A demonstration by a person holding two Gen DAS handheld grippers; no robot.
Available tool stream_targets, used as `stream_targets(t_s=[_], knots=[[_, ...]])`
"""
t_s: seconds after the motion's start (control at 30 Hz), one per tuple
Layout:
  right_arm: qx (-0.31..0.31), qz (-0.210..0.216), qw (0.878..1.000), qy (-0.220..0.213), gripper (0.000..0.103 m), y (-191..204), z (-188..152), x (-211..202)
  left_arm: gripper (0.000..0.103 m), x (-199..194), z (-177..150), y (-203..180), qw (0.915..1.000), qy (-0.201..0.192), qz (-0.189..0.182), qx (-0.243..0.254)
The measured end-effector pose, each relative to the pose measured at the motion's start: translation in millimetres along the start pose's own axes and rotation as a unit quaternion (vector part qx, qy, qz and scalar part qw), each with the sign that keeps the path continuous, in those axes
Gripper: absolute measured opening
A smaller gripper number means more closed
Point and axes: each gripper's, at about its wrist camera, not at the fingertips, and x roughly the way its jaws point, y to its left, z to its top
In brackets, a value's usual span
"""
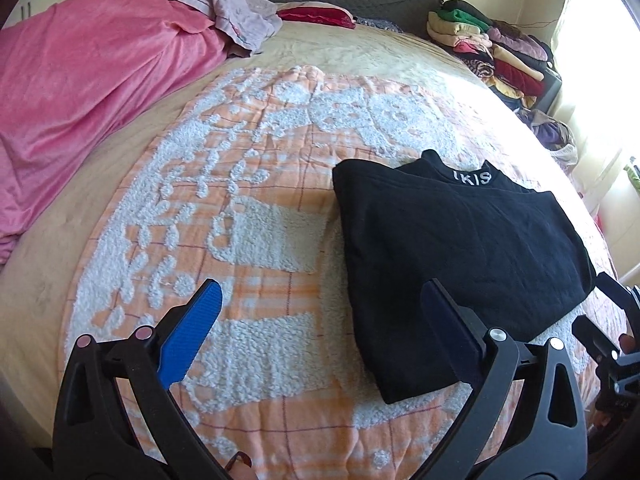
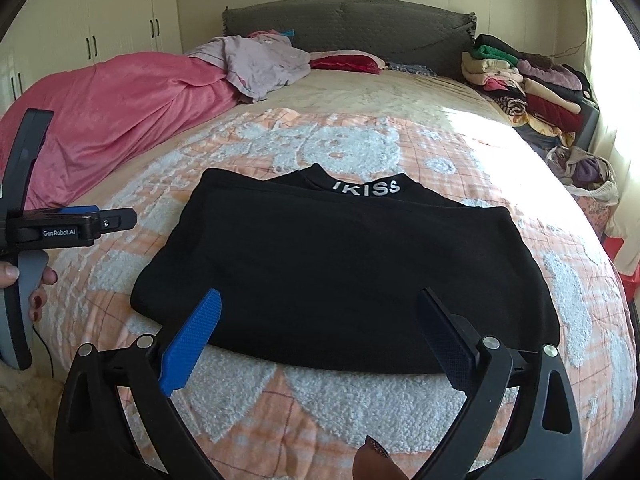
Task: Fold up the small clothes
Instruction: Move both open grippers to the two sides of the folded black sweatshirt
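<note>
Sunlit bedroom, with a wide bed under an orange-and-white blanket; folded clothes are stacked at its far right. On the blanket lies the black top, already folded into a rectangle. Both left gripper and right gripper hover released, gripping nothing.

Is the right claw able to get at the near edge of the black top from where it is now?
Probably yes. The right claw is open and empty, the black top lies flat on the blanket straight ahead, and nothing sits between the fingertips and its near edge.
</note>
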Motion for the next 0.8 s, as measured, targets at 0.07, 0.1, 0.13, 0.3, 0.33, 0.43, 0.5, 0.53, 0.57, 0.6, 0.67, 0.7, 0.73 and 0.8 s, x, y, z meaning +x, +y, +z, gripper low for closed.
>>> stream_targets(t_s=[0.07,0.1,0.13,0.3,0.33,0.43,0.5,0.53,0.57,0.6,0.67,0.7,0.73,0.8], knots=[[-0.008,0.005,1.000,-0.001,0.097,6.6,3.1,2.2,0.093,0.0,3.0,3.3,1.0000,-0.001,0.002,-0.001],[-0.011,0.008,1.000,-0.001,0.097,9.9,4.0,2.9,0.093,0.5,4.4,4.8,1.0000,0.000,0.004,-0.001],[-0.015,0.013,1.000,-0.001,0.097,13.4,4.6,3.9,0.093,1.0,5.6,6.1,1.0000,0.000,0.006,-0.001],[-0.032,0.023,0.999,0.002,0.097,27.1,8.9,11.1,0.093,5.4,13.0,12.7,0.9999,0.002,0.013,-0.004],[-0.034,0.025,0.999,0.003,0.097,29.7,9.4,12.7,0.093,7.4,14.6,13.8,0.9999,0.003,0.014,-0.005],[-0.040,0.036,0.999,0.006,0.097,36.7,9.9,16.4,0.093,14.6,18.1,16.4,0.9998,0.008,0.019,-0.008],[-0.045,0.043,0.998,0.010,0.097,41.3,8.7,18.8,0.093,21.1,20.1,18.0,0.9996,0.014,0.021,-0.012],[-0.049,0.045,0.998,0.011,0.097,44.0,7.6,20.2,0.093,24.3,21.0,18.3,0.9996,0.017,0.020,-0.013],[-0.055,0.046,0.997,0.014,0.097,47.0,6.0,21.6,0.093,27.1,21.7,18.7,0.9995,0.019,0.020,-0.014],[-0.063,0.045,0.997,0.015,0.097,50.1,3.9,22.9,0.093,29.1,22.7,18.8,0.9995,0.021,0.020,-0.015],[-0.079,0.042,0.996,0.019,0.097,56.3,-1.2,26.0,0.093,34.7,24.4,18.5,0.9993,0.027,0.018,-0.017],[-0.085,0.042,0.995,0.022,0.097,58.5,-3.6,27.6,0.093,37.0,25.3,18.0,0.9993,0.028,0.017,-0.017],[-0.091,0.041,0.995,0.026,0.097,60.2,-6.3,29.9,0.093,38.7,26.0,17.7,0.9993,0.030,0.016,-0.017],[-0.099,0.041,0.994,0.034,0.097,63.9,-11.8,34.8,0.093,43.0,27.8,16.0,0.9992,0.033,0.015,-0.016]])
